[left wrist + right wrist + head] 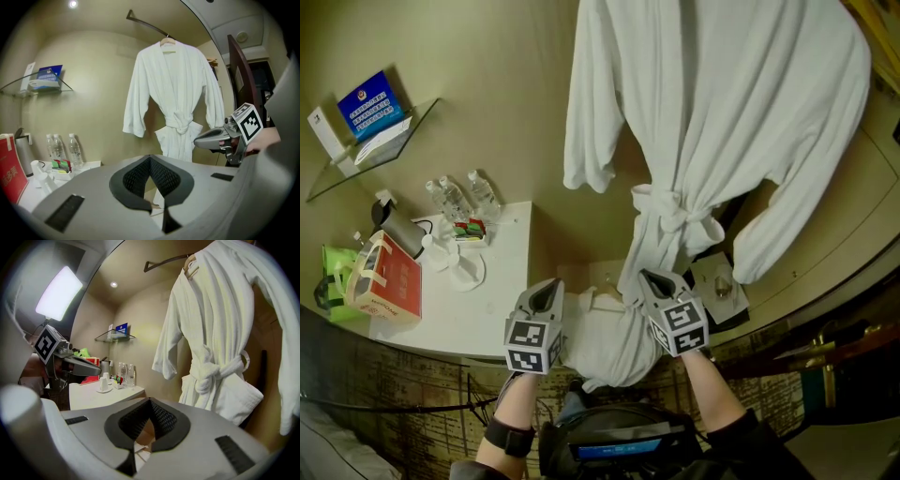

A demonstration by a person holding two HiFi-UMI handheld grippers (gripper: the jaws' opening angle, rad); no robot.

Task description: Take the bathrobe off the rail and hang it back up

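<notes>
A white bathrobe (712, 122) hangs full length on a wooden hanger (167, 41) from a curved dark rail (145, 23), its belt knotted at the waist. Both grippers are held side by side in front of it, below the belt, and neither touches the cloth. My left gripper (550, 286) is shut, with nothing between its jaws. My right gripper (650, 277) is shut and empty too. In the right gripper view the robe (220, 324) fills the right half, with the hanger (190, 266) and the rail (164, 261) above it.
To the left of the robe a white table (502, 300) carries water bottles (459, 197), a kettle (398, 230), cups and a red box (389, 281). A glass shelf (375, 141) is fixed to the wall above it. Dark furniture stands at the right.
</notes>
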